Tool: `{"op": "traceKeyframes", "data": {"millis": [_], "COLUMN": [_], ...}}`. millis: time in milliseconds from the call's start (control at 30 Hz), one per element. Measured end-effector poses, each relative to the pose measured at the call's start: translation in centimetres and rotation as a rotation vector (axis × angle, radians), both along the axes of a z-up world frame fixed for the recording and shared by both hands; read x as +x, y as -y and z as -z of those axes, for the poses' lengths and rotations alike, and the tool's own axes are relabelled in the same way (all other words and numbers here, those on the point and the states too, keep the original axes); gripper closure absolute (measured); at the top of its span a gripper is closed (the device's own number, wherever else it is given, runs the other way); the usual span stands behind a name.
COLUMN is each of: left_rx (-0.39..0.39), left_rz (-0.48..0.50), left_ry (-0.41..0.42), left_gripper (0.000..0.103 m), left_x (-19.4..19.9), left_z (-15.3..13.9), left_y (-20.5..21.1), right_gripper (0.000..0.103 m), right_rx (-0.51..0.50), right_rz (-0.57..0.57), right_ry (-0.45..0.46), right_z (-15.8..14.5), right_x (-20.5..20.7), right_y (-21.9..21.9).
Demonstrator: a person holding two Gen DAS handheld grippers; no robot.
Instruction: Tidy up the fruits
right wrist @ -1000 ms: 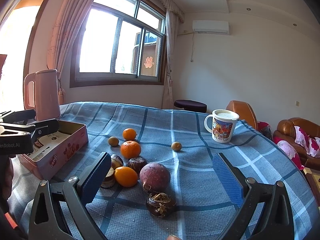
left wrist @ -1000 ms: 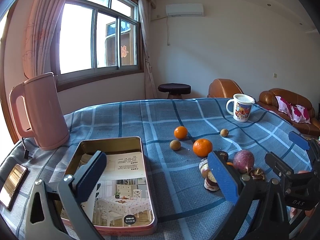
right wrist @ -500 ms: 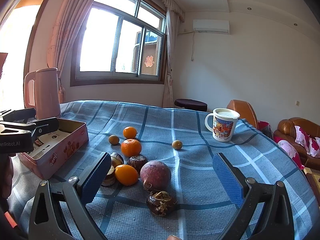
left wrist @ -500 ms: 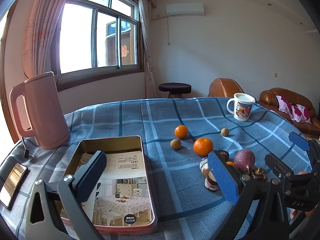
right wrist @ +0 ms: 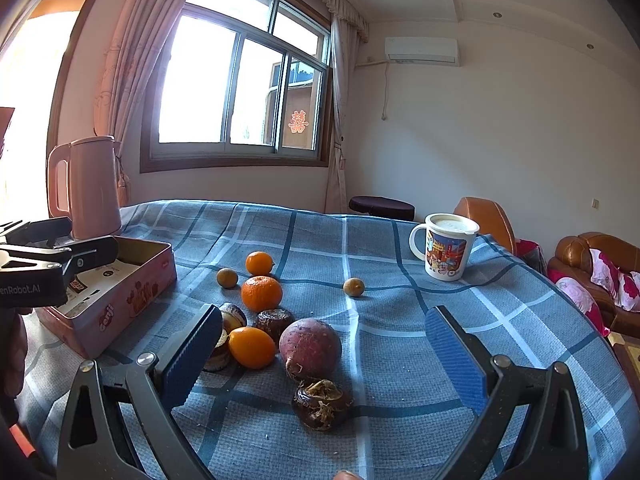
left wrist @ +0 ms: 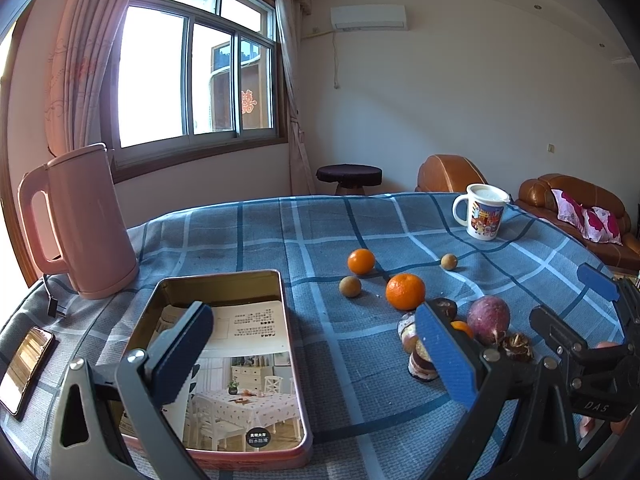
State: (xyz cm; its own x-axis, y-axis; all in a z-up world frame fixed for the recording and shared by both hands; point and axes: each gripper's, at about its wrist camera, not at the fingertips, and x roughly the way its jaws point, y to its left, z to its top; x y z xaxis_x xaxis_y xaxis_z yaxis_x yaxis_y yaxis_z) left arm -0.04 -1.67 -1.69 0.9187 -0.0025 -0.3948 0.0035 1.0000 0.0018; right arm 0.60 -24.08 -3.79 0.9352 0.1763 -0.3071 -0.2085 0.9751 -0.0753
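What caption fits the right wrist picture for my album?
Open right gripper hovers over fruit on the blue checked tablecloth, a pink tin waiting nearby.

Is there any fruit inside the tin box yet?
No, the tin box holds only a printed paper sheet, while the oranges and other fruit lie out on the blue checked tablecloth.

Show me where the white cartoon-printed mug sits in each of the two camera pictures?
Left wrist view: white cartoon-printed mug far right on the checked cloth.
Right wrist view: mug right of centre, beyond the fruit.
Shared landmark: tall pink plastic kettle, at left in both.
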Motion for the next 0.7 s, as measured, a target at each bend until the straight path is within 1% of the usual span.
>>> {"op": "traceKeyframes", "data": {"millis": [100,200,333,400,533,667,700], "left_rx": [0.004,0.008,0.015,0.016,0.027,0.025,0.025], "left_rz": [0.004,0.006,0.016,0.032,0.058,0.102,0.112], "left_ry": [-0.005,-0.012,-0.024,-0.033,-0.062,-0.105,-0.118], "left_gripper": [0.000,0.000,0.000,0.000,0.000,0.000,0.000], "left_x": [0.0,0.1,0.3,0.4,0.7,1.4,1.7], "left_z": [0.5,0.9,1.1,1.3,1.8,2.3,2.5], "left_y": [0.1,0.4,0.9,1.3,2.1,3.1,3.4], "right_gripper": [0.001,0.001,0.001,0.001,0.001,0.007,0.013], "right_rx": [-0.007,-0.003,-0.014,-0.014,-0.064,-0.058,-0.061], "right_rz": [0.011,0.011,0.047,0.039,0.039,0.011,-0.004], "right_ry": [-0.010,-0.041,-0.071,-0.099,-0.154,-0.190,-0.209], "right_z": [0.2,0.5,1.0,1.3,2.3,2.7,2.8], "right_x": [0.2,0.5,0.8,1.1,1.7,2.0,2.3], "right_y": [0.1,0.4,1.1,1.6,1.7,1.9,1.8]}}
